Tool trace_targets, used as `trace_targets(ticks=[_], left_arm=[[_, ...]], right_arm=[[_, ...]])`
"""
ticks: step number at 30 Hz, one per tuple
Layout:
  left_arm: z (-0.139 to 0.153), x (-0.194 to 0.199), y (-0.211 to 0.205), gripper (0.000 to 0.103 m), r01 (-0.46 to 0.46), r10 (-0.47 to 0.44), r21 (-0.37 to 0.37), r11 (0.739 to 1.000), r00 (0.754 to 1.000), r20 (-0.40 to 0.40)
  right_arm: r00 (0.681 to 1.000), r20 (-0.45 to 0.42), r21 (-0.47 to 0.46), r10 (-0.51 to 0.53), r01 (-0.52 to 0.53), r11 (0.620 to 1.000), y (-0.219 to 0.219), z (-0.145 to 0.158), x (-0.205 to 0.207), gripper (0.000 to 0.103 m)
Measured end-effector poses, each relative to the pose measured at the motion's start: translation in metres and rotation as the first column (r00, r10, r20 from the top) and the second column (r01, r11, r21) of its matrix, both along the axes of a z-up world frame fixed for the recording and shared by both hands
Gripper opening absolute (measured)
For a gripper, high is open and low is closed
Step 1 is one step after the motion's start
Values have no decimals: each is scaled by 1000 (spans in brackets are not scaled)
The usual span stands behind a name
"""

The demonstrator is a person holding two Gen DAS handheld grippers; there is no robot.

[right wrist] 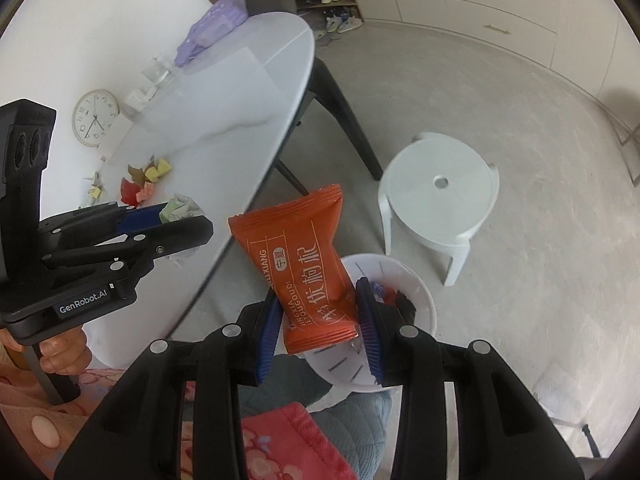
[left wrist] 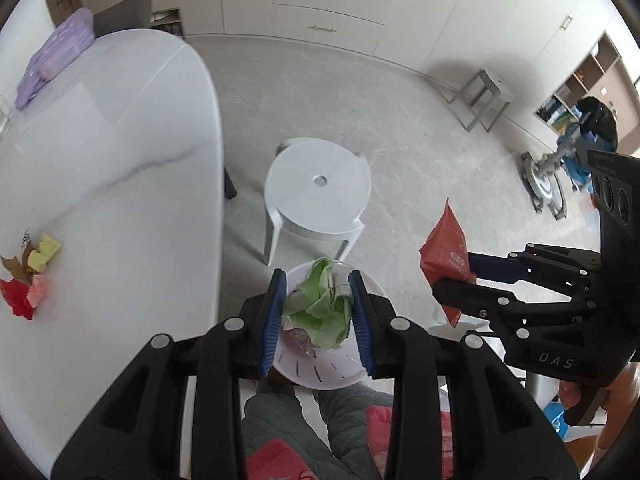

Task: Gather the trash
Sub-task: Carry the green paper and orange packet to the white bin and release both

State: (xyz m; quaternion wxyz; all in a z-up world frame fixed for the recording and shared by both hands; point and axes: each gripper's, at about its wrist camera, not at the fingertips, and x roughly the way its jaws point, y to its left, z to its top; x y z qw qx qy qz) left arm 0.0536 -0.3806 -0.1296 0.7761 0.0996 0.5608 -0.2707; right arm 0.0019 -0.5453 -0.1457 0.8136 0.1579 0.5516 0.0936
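Note:
My left gripper [left wrist: 318,312] is shut on a crumpled green and white paper wad [left wrist: 320,306], held above the white slotted waste bin [left wrist: 320,372] on the floor. In the right wrist view that left gripper [right wrist: 188,220] hangs over the table edge with the paper wad [right wrist: 180,206] in it. My right gripper [right wrist: 320,316] is shut on an orange snack packet [right wrist: 304,268], over the same bin [right wrist: 416,308], which holds several scraps. The left wrist view shows the right gripper [left wrist: 448,276] and its orange packet [left wrist: 444,244] to the right.
A white marble table [left wrist: 112,184] carries coloured paper scraps [left wrist: 32,276], a purple case [left wrist: 56,56], a clock [right wrist: 95,117] and glasses [right wrist: 158,70]. A white plastic stool [left wrist: 318,192] stands beyond the bin. The person's lap [right wrist: 272,440] lies below. Cabinets [left wrist: 332,4] line the far wall.

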Motion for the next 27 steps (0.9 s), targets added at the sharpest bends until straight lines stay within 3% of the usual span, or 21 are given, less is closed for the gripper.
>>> trace_targets(ticks=[11, 14, 15, 19, 27], left_arm=[[-10, -18, -23, 32, 11, -9, 48, 999, 999, -37], [-11, -22, -26, 59, 17, -15, 70, 997, 999, -29], [-10, -22, -27, 72, 16, -14, 74, 997, 1000, -24], [-4, -22, -25, 89, 9, -9, 78, 997, 1000, -4], [0, -16, -14, 95, -11, 10, 74, 997, 1000, 12]], right_arm=[[1000, 12, -9, 1, -1, 1000, -18, 5, -10, 37], [1000, 13, -12, 1, -1, 1000, -20, 5, -10, 37], [1000, 12, -11, -2, 2, 1000, -20, 5, -10, 37], [1000, 10, -8, -3, 4, 1000, -20, 4, -9, 37], [1000, 8, -7, -3, 3, 1000, -19, 4, -8, 38]])
